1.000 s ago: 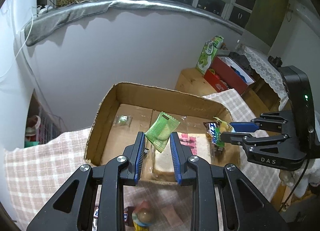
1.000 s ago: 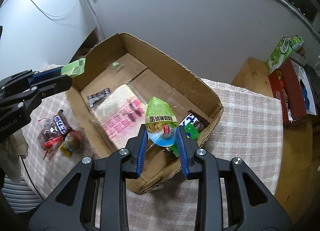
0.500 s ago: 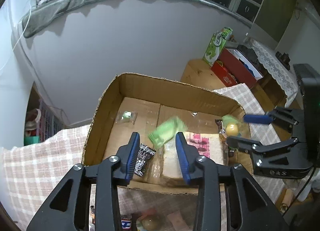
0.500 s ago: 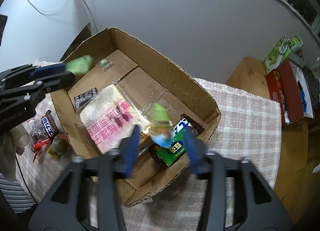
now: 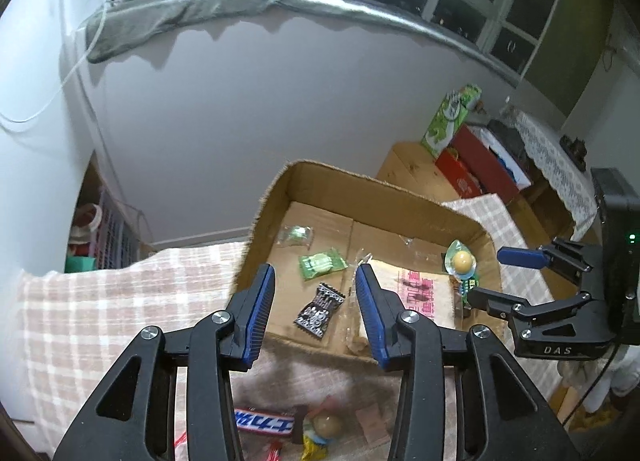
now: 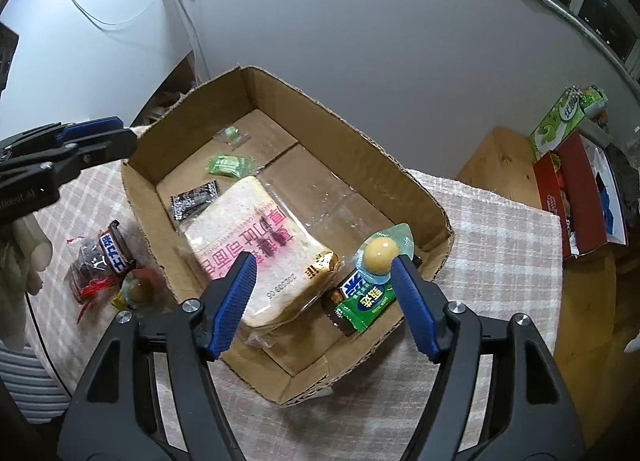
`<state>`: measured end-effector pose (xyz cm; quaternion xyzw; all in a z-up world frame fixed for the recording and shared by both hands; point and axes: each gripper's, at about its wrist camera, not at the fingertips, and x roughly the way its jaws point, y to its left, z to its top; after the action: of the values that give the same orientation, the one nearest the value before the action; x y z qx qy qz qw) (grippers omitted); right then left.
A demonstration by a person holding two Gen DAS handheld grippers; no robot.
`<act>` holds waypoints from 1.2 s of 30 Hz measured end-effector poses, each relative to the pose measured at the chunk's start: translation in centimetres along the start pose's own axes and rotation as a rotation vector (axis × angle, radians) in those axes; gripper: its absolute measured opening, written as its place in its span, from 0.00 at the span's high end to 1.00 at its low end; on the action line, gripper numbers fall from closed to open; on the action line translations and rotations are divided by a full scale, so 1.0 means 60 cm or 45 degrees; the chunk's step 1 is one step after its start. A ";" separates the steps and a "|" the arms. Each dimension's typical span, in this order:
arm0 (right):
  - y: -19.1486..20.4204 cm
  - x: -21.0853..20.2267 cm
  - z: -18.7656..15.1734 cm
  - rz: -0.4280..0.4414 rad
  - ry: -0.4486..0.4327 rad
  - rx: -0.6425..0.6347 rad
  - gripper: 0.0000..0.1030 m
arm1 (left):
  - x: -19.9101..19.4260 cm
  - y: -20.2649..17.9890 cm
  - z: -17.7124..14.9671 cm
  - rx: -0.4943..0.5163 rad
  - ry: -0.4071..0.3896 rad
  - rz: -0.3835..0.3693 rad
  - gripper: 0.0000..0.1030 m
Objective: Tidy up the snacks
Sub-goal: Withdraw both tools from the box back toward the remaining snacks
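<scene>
Both jaws have just opened, dropping the green packet and jelly cup (2 snacks) into the box.

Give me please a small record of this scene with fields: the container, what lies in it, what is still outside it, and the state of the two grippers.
container: open brown cardboard box on checked cloth
inside: wrapped sliced bread loaf; small green packet; black packet; clear egg-shaped jelly cup resting on green wrapped bar
outside: chocolate bar with blue label and a few other snacks, near the box's front wall
left gripper: jaws just opened, nothing between them
right gripper: jaws just opened, holds nothing
</scene>
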<state>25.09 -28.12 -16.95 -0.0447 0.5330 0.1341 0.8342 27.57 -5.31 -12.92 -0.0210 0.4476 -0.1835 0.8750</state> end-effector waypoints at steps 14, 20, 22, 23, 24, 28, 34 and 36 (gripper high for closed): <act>0.014 -0.072 -0.042 0.020 -0.102 0.041 0.18 | -0.118 0.065 -0.073 -0.118 -0.074 0.062 0.61; 0.039 -0.090 -0.070 0.081 -0.099 0.037 0.18 | -0.138 0.074 -0.130 -0.192 -0.045 0.069 0.61; 0.048 -0.093 -0.080 0.107 -0.095 0.043 0.18 | -0.141 0.078 -0.148 -0.217 -0.034 0.083 0.61; 0.052 -0.094 -0.086 0.115 -0.093 0.047 0.18 | -0.144 0.080 -0.157 -0.235 -0.033 0.085 0.61; 0.057 -0.096 -0.091 0.126 -0.092 0.048 0.18 | -0.148 0.084 -0.166 -0.263 -0.033 0.080 0.61; 0.080 -0.097 -0.111 0.160 -0.075 0.035 0.18 | -0.155 0.094 -0.203 -0.344 -0.013 0.066 0.61; 0.119 -0.074 -0.140 0.200 -0.011 0.000 0.18 | -0.141 0.097 -0.243 -0.381 0.064 0.066 0.61; 0.128 -0.066 -0.146 0.201 0.004 -0.008 0.18 | -0.134 0.100 -0.254 -0.421 0.085 0.049 0.61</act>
<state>13.76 -23.33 -16.57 -0.0055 0.5359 0.2009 0.8200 13.02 4.95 -16.99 -0.1500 0.5009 -0.0910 0.8475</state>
